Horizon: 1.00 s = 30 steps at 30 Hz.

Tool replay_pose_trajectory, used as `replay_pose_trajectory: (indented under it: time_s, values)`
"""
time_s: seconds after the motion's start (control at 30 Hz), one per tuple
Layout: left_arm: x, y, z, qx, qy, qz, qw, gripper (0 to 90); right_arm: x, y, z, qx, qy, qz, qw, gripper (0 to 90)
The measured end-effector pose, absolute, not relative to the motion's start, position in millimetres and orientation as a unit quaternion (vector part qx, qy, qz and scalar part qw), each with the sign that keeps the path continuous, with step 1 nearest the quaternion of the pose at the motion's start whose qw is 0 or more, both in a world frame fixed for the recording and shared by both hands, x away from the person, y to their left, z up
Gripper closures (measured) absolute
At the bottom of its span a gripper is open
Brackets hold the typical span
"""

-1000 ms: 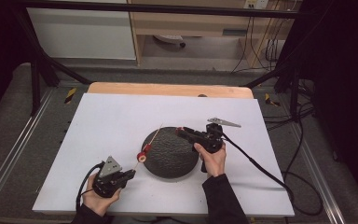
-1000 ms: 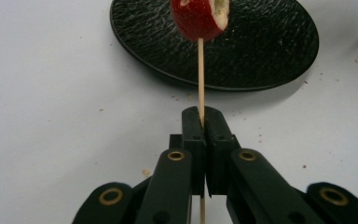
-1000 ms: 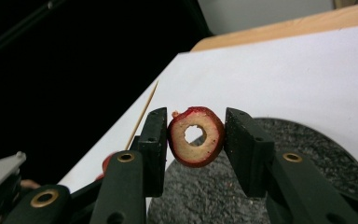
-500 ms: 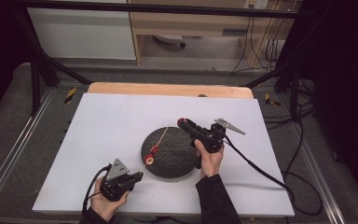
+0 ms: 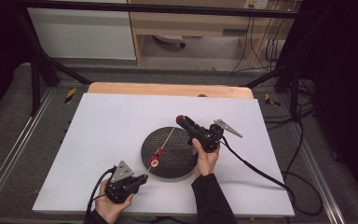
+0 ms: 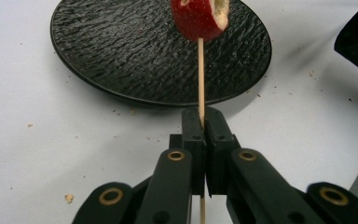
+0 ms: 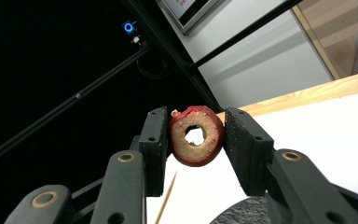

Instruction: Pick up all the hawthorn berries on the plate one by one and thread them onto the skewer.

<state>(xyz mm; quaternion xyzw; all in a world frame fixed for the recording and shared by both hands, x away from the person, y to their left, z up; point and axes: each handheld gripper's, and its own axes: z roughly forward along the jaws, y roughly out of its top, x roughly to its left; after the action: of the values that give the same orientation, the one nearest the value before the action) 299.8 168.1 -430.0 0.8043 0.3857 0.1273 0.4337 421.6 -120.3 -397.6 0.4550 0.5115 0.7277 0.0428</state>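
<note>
My left gripper (image 5: pixel 141 178) is at the table's near edge, shut on the lower end of a thin wooden skewer (image 5: pixel 166 140) that slants up over the black slate plate (image 5: pixel 177 161). Two red-skinned ring slices (image 5: pixel 156 157) are threaded low on it. In the left gripper view the skewer (image 6: pixel 200 74) rises from the left gripper (image 6: pixel 201 122) to a red slice (image 6: pixel 196 18). My right gripper (image 5: pixel 181 119) is above the plate's far edge, shut on another red-skinned ring slice (image 7: pixel 196 136) with a hole in its centre, near the skewer's tip (image 7: pixel 166 199).
The plate stands mid-table on a white sheet (image 5: pixel 112 126) over a wooden board (image 5: pixel 168 89). Small crumbs (image 6: pixel 68 198) lie on the sheet near the plate. A black frame and cables (image 5: pixel 261 170) run along the right and far sides.
The right gripper has lifted its slice off the plate toward the plate's far edge. The left gripper and the skewer have shifted slightly right, toward the slice.
</note>
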Motion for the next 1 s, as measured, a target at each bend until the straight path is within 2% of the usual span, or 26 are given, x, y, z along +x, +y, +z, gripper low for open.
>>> replay_pose_trajectory:
  time_s: [1.0]
  values:
    - [301.3,166.7,-432.2,0.803,0.392,0.120,0.433,88.4,419.7,-112.3,-408.3,0.446,0.500,0.741,0.036,61.1]
